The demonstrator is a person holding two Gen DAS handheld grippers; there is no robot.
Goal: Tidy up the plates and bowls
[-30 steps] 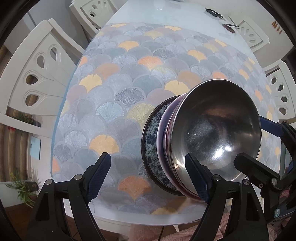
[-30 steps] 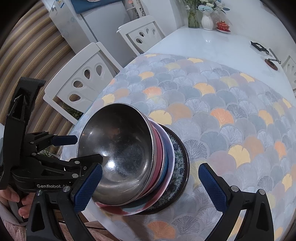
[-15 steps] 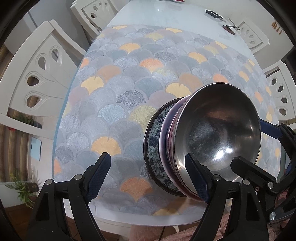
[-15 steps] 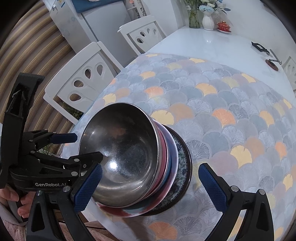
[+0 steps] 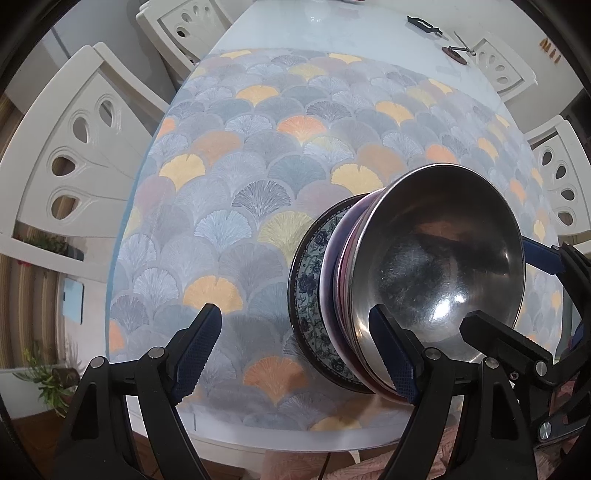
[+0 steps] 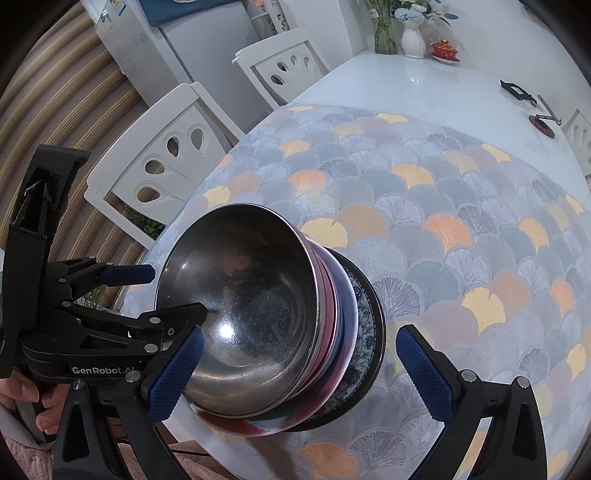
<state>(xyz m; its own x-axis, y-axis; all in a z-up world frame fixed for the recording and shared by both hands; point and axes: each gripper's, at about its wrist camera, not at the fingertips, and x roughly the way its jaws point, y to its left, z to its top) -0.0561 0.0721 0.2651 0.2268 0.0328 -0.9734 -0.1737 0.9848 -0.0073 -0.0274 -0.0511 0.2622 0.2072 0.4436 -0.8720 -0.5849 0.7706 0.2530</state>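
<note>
Sitting at the near edge of the worktop, on a fan-patterned mat, is a stack: a steel bowl nested in red and purple bowls on a blue-patterned plate. In the left view it fills the lower right; in the right view, the lower left. The left gripper and right gripper both have jaws wide apart, gripping nothing, each with one finger overlapping the stack. White chairs ring the worktop.
</note>
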